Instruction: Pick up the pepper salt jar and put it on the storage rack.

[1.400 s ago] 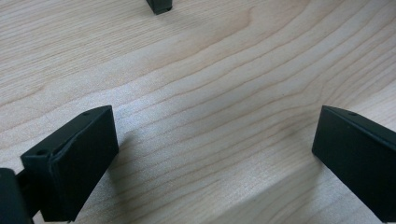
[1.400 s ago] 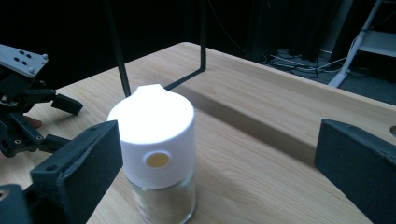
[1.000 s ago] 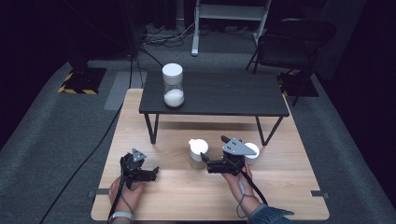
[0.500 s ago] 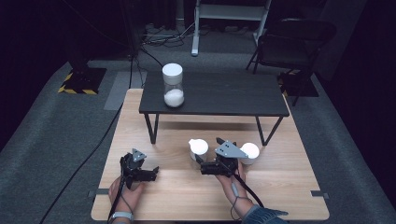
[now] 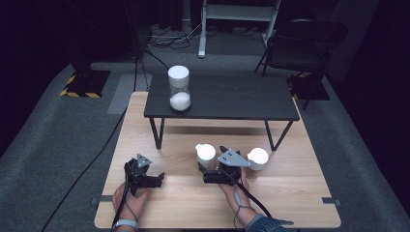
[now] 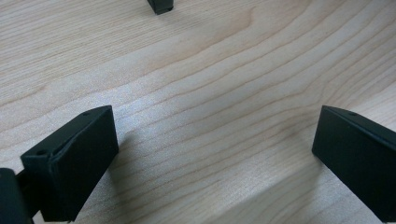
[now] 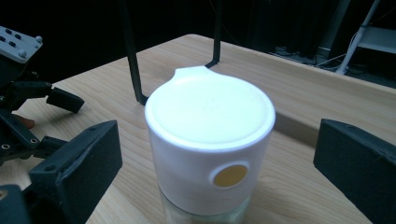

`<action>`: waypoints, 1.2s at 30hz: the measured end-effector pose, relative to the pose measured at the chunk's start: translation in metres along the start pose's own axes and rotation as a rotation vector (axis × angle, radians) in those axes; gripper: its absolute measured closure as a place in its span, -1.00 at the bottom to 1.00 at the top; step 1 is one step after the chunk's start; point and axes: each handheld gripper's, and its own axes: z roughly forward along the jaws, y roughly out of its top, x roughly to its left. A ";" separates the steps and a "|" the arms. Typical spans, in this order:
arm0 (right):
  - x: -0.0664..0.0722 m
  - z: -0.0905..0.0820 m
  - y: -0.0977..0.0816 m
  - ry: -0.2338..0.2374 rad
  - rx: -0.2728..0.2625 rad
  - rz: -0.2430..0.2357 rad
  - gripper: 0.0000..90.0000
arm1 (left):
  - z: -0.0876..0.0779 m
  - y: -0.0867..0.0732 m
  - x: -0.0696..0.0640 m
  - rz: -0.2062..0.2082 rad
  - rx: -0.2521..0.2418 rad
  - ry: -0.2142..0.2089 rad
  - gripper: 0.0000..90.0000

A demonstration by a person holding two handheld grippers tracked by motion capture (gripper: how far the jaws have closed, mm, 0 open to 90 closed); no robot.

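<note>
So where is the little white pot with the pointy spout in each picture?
High view: the small white-lidded spouted container stands on the light wooden table, left of the right gripper.
Left gripper view: not in it.
Right gripper view: centre, between the open jaws.
Shared landmark: the black table leg.

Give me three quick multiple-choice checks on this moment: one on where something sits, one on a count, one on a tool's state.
1. Where is the tall jar with white powder?
A. on the dark raised table
B. on the floor
C. in the left tool

2. How many white-lidded containers stand on the light wooden table?
A. one
B. two
C. four

3. How is the right tool?
A. shut on a lid
B. open, its jaws either side of a white-lidded container
C. lying on the floor

Answers: 1 A, the high view shows it on the dark top. 2 B, one at each side of the right tool. 3 B, the right gripper view shows gaps on both sides.
</note>
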 end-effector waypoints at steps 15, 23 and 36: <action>0.003 0.016 -0.017 0.000 0.018 0.021 -0.83 | 0.000 0.000 0.000 0.000 0.000 0.000 -0.99; 0.003 0.026 -0.025 0.014 0.039 0.033 -0.73 | 0.000 0.000 0.000 -0.001 0.000 0.000 -0.99; 0.008 0.039 -0.032 -0.022 0.082 0.019 -0.64 | 0.000 0.000 0.000 0.000 0.000 0.000 -0.99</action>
